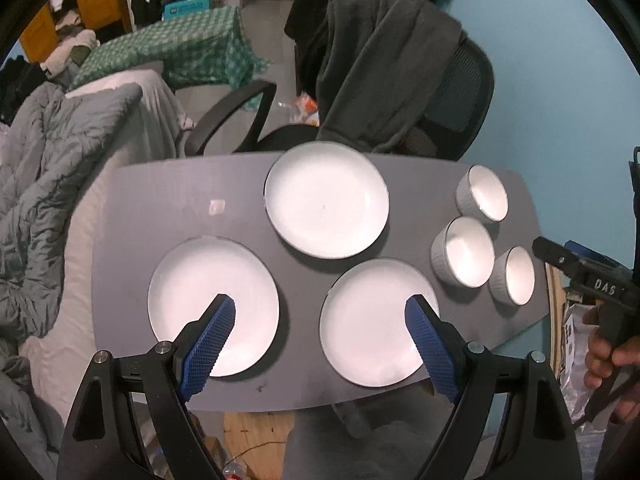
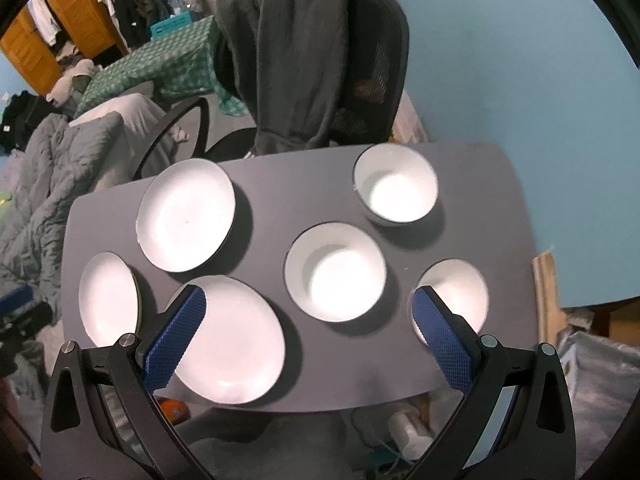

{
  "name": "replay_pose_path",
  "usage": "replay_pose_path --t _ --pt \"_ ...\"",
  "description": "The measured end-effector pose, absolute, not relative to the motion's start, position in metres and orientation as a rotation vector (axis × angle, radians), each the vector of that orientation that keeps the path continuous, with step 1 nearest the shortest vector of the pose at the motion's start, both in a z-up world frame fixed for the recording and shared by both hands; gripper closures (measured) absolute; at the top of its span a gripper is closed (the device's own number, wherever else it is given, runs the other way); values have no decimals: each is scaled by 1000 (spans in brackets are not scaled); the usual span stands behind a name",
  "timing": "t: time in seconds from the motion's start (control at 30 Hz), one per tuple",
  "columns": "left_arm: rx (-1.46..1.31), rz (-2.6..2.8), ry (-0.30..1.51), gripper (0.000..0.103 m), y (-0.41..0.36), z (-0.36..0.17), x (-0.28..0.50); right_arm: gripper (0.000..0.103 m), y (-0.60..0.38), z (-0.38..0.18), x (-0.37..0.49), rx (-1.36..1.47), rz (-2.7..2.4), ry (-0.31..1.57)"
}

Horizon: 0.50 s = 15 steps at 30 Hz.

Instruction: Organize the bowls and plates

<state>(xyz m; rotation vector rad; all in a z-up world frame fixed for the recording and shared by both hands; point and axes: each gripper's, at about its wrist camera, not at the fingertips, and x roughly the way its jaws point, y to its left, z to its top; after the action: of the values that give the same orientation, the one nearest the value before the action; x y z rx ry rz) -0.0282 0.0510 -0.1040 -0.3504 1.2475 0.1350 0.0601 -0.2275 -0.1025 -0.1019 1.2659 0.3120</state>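
With both grippers (image 1: pixel 320 322) (image 2: pixel 306 314) wide open and empty above the tabletop (image 1: pixel 180 196), you stack near-edge plates (image 1: pixel 213 306) squarely, lowering gently.

Left wrist cam: above near edge of table (image 1: pixel 160 200), angled down and forward past own open fingers (image 1: pixel 212 340); plates (image 1: pixel 326 200) central, bowls (image 1: pixel 464 250) at right, other gripper (image 1: pixel 580 276) at right edge. Right wrist cam: same near side, further right, also tilted down; bowls (image 2: pixel 336 272) central, plates (image 2: pixel 186 214) left. Both share table (image 2: pixel 280 184), all dishes, chair (image 2: pixel 360 60) behind.
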Motion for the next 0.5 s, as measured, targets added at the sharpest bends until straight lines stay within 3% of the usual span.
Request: replay_pose_path --t 0.5 --pt "-370 42 1338 15 50 -179 -28 2 -211 -167 42 -94 336 1376"
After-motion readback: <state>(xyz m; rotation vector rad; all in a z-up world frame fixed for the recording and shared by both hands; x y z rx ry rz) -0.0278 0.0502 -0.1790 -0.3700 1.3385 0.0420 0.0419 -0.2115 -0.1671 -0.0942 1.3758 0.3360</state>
